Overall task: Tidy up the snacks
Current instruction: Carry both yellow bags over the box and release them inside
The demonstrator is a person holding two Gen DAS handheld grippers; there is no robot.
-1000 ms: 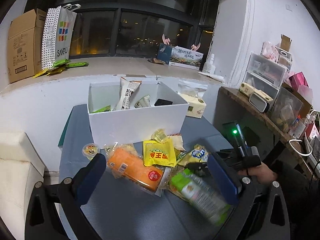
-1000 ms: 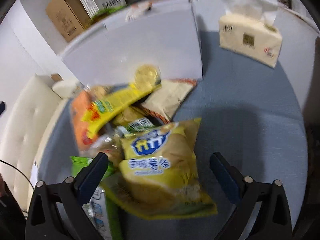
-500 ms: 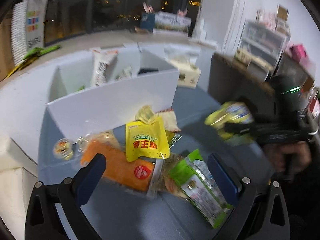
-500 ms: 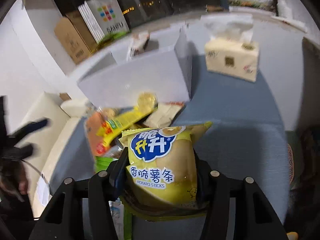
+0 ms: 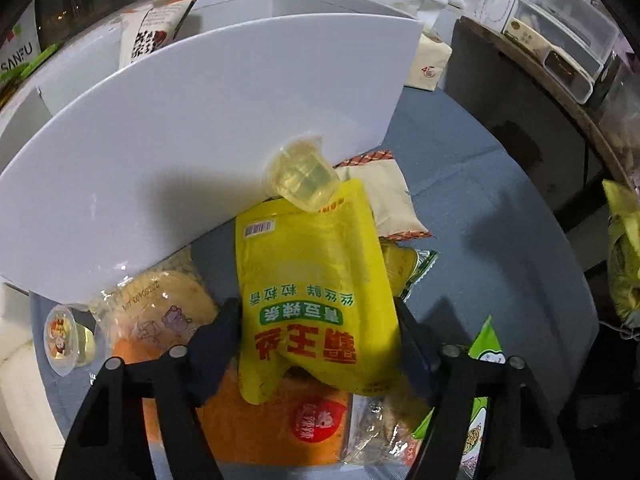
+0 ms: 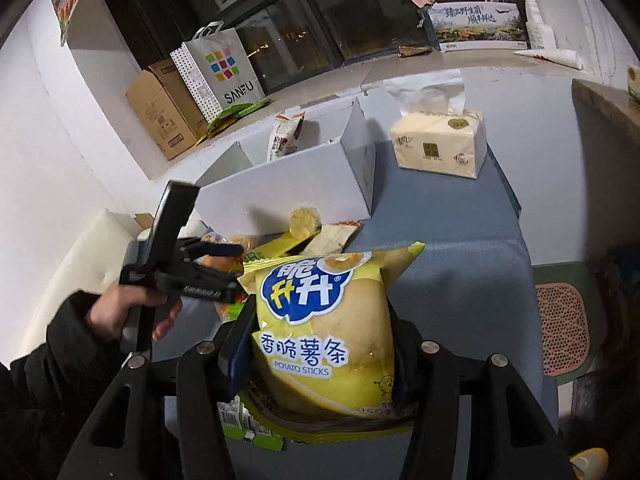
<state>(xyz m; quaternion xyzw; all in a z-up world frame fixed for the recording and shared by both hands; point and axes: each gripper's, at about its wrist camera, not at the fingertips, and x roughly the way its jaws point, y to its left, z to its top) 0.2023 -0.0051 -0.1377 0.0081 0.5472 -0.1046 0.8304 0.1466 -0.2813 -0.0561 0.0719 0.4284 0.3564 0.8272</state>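
Note:
My right gripper [image 6: 320, 344] is shut on a yellow potato-sticks bag [image 6: 328, 328] and holds it above the table. My left gripper [image 5: 318, 328] is shut on a yellow pouch [image 5: 312, 292] that lies on the snack pile. A clear jelly cup [image 5: 302, 176] rests on the pouch's far end. The white box [image 5: 192, 136] stands just behind the pile and shows in the right wrist view [image 6: 304, 184] with a packet [image 6: 286, 136] upright inside. The left gripper shows in the right wrist view [image 6: 224, 256] at the pile.
An orange packet [image 5: 272, 428], a clear bag of snacks [image 5: 156, 308], a beige packet [image 5: 388, 196], a green bag [image 5: 480, 392] and a small jelly cup [image 5: 62, 340] lie on the grey-blue table [image 5: 480, 248]. A tissue pack [image 6: 440, 140] stands right of the box.
My left gripper has dropped to the pile and shut on the yellow pouch. My right gripper has shut on the potato-sticks bag and lifted it off the pile.

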